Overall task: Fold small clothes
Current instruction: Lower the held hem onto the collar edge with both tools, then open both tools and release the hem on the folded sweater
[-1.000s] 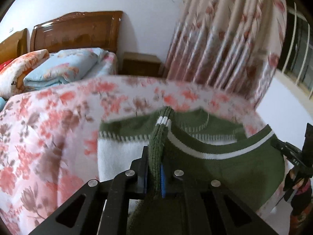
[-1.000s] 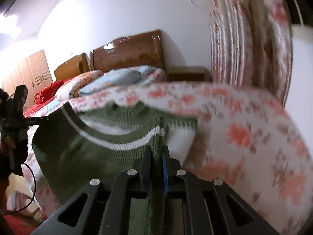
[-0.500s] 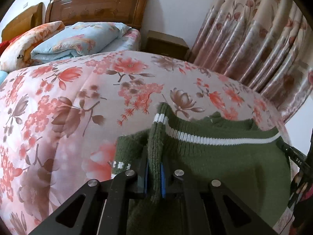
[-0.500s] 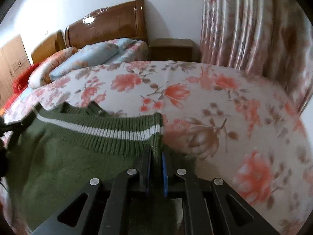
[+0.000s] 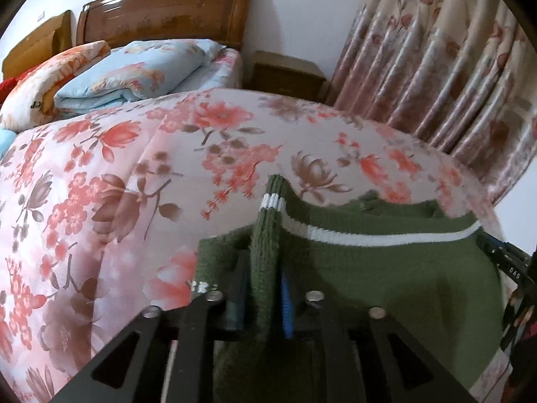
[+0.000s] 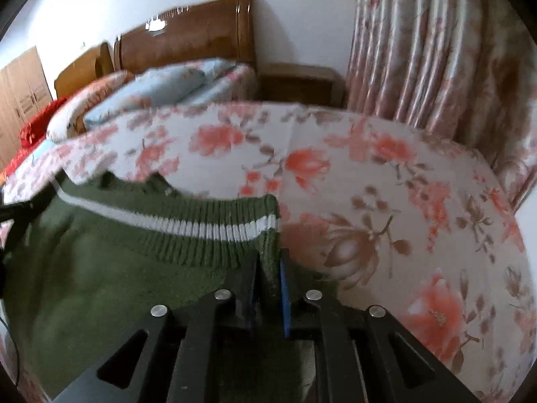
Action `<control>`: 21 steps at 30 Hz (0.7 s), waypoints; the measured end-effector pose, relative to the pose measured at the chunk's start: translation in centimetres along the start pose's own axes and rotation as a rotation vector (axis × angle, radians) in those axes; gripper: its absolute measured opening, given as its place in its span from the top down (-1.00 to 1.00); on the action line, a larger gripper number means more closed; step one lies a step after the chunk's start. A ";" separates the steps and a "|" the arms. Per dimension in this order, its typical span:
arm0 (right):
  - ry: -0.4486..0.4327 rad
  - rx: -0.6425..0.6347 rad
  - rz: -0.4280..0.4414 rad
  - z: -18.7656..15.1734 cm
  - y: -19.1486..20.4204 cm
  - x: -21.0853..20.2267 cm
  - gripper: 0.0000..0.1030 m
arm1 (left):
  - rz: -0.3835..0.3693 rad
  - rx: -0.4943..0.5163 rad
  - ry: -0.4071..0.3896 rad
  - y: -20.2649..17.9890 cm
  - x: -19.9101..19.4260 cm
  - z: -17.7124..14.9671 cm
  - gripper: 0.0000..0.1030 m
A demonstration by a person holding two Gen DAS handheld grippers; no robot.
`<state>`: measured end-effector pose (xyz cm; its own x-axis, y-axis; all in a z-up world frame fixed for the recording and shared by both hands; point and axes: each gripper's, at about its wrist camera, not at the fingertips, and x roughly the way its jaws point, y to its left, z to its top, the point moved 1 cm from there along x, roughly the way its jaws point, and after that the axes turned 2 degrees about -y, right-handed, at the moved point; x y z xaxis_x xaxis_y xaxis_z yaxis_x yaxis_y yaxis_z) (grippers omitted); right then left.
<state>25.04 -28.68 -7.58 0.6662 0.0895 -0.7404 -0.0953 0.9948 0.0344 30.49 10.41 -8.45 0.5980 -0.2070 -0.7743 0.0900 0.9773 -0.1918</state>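
The left hand-held gripper [image 5: 265, 288] has the left corner of the sweater [image 5: 386, 268] between its fingers; its jaws have just been opening, a slight gap shows beside the knit, so the grip looks to be letting go; the sweater lies on the floral quilt [image 5: 134, 181] at the near edge of the bed, its white-striped hem stretched left to right between the two tools, which is its long axis here; the hem faces the headboard [image 5: 164, 10]; the right hand-held gripper [image 6: 268, 285] pinches the right corner tight, jaws nearly shut; I judge a fold just laid down; next, release both corners and back off without dragging the cloth.
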 end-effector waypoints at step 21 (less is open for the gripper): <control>0.038 -0.082 -0.005 1.1 6.5 1.0 -1.00 | -0.010 0.097 -0.026 -5.5 2.6 -0.1 0.31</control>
<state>25.86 -22.06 -7.33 0.6387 0.0816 -0.7651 -0.1537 0.9879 -0.0229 31.52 4.51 -9.48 0.6173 -0.2169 -0.7563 0.1718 0.9752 -0.1394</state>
